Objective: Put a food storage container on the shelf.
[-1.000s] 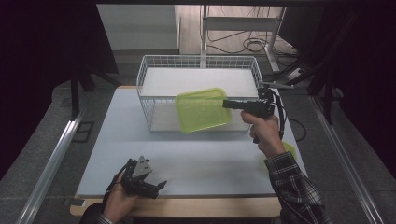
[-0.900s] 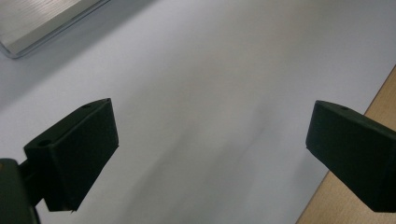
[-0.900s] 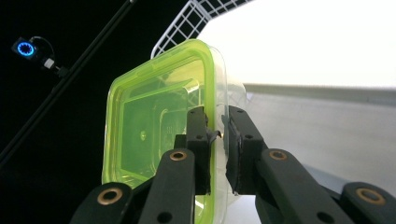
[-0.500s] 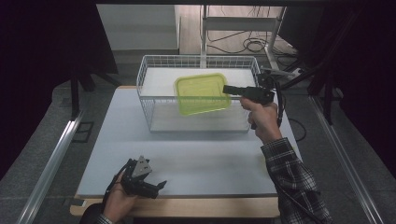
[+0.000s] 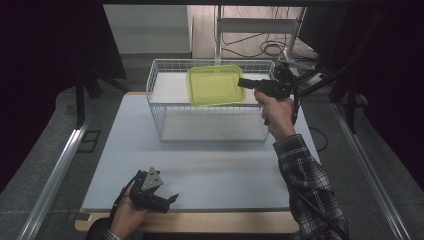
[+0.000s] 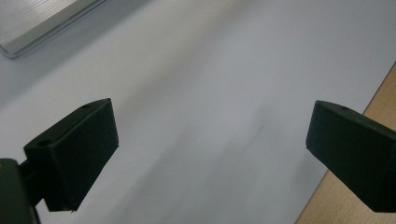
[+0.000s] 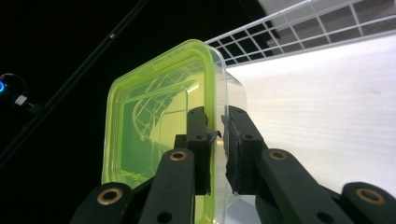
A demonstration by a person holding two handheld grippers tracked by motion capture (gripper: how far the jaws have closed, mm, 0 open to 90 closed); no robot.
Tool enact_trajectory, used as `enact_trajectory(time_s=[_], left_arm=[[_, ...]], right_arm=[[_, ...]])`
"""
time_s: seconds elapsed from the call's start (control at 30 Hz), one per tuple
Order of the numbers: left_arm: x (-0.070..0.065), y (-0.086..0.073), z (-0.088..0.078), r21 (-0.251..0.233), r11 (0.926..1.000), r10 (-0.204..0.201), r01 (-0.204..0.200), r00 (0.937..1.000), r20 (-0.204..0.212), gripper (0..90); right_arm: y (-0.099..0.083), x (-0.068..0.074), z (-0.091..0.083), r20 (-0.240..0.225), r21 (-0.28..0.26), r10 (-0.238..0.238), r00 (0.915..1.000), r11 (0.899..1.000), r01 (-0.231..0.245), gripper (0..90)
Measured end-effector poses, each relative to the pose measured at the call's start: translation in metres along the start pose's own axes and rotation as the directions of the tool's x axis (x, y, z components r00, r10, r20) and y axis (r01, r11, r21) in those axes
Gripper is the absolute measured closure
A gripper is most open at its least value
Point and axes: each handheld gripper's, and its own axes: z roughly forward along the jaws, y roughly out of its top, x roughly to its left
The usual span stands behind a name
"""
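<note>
Nearest the person, well short of the wire basket [image 5: 210,100], the left gripper [image 5: 159,199] rests on the white table surface [image 5: 215,165] close to its front edge, jaws spread wide with nothing between them; the left gripper view confirms bare surface [image 6: 205,93] between the two black jaws. Farther out, at the basket's right side, the right hand [image 5: 276,112] raises the right gripper [image 5: 245,83], whose jaws pinch the rim of a lidded container [image 5: 216,85] with a yellow-green lid and clear body. In the right gripper view the jaws close on the lid edge of the container [image 7: 159,135], which stands on edge there. The container hangs above the basket's rear half, over its top rim, not yet resting inside. Handling judgement: it appears empty and light, of stiff thin plastic, smooth enough to slip or pivot in a narrow pinch; the rim, where lid and body meet, is the firmest hold. Compared with half a second ago, the container has moved slightly farther over the basket toward its back wall, while the left gripper has stayed in place.
</note>
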Motion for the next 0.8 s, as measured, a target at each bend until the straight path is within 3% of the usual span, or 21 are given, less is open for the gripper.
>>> enact_trajectory(time_s=[0.47, 0.63, 0.8], left_arm=[[0.003, -0.001, -0.002, -0.011, 0.9997, -0.020, 0.020, 0.9998, 0.001, 1.7], [0.005, -0.001, -0.004, -0.028, 0.9982, -0.053, 0.053, 0.9982, 0.028, 1.7], [0.004, -0.001, -0.003, -0.018, 0.9987, -0.046, 0.047, 0.9984, 0.033, 1.7]], right_arm=[[0.012, -0.006, 0.016, 0.083, -0.027, -0.001, 0.9966, 1.000, 0.003, 80.3], [0.012, -0.007, 0.020, 0.100, -0.026, -0.005, 0.9949, 1.000, 0.007, 80.3], [0.012, -0.010, 0.024, 0.124, -0.025, -0.007, 0.9922, 1.000, 0.010, 80.2]])
